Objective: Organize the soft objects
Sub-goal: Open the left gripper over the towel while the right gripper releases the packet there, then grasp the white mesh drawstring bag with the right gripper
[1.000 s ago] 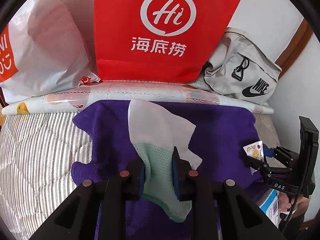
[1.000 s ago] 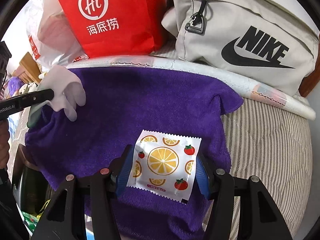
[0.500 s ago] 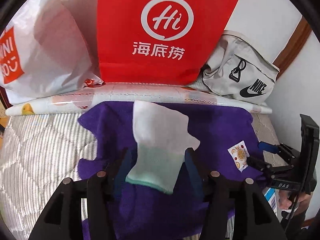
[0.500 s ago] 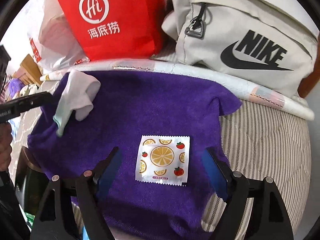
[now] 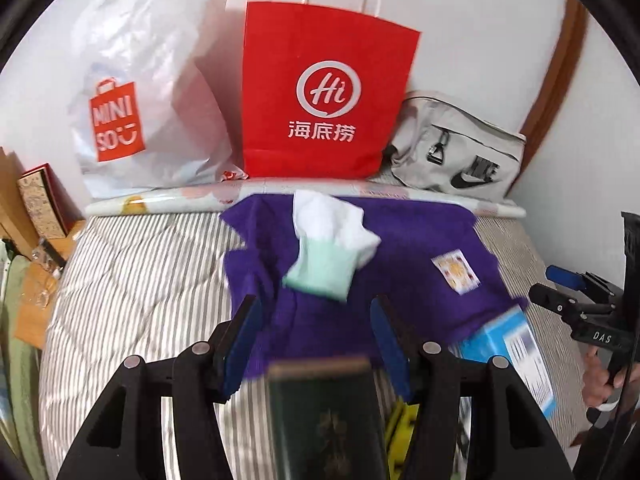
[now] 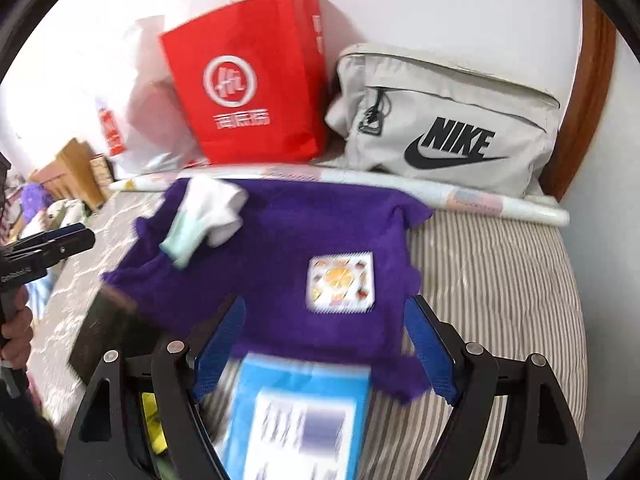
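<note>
A purple towel lies spread on the striped bed. A white and mint sock rests on its far left part. A small packet with orange and tomato print lies on its right part. My left gripper is open and empty, pulled back from the sock; it also shows in the right wrist view. My right gripper is open and empty, pulled back from the packet; it also shows in the left wrist view.
A red paper bag, a white Miniso bag and a grey Nike bag stand at the back behind a rolled sheet. A blue box and a dark book lie near me. The striped bed cover extends right.
Both grippers opened, let go of the sock and the packet onto the towel, and drew back toward me and up. The blue box and dark book came into view.
</note>
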The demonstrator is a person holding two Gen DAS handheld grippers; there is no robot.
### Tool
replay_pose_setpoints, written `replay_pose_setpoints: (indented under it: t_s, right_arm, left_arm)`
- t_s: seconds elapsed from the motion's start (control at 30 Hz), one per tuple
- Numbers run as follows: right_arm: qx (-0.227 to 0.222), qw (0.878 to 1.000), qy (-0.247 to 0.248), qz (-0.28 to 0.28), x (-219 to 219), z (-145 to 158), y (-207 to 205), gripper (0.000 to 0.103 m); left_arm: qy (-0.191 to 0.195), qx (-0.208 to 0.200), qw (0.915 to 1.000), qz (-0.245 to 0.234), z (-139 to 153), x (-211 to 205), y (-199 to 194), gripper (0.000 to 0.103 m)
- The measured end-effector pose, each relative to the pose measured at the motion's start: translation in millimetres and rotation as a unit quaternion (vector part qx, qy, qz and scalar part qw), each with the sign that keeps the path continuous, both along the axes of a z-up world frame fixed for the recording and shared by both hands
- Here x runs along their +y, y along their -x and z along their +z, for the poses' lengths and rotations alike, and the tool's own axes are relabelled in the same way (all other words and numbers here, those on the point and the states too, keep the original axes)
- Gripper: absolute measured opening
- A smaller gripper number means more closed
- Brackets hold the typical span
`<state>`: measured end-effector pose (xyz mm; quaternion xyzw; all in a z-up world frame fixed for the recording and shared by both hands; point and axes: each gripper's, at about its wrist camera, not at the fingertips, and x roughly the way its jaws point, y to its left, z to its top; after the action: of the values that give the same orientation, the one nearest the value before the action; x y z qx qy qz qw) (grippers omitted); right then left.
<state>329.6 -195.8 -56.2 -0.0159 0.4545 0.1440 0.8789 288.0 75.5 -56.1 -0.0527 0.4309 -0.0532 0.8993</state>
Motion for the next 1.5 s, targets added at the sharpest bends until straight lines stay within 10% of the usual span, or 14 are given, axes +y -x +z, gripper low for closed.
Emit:
replay_pose_setpoints:
  t_s: [0.6,1.2,1.5]
  right_arm:
    - [-0.027,0.996,-0.013,0.082,51,-32,201,0.096]
    - [0.014,0.998,0.000,0.053,87,-102,216,0.096]
    - [-0.007,0.998,-0.016,0.053,66,-84,228,0.035]
  left_arm:
    - [0.021,0.003,0.9997,0.015,-35,14,165,0.055]
    - [0.023,0.026,0.9991,0.022,-82,23,193,0.055]
    - [0.042,0.038,0.9980,0.029,-90,28,197,0.055]
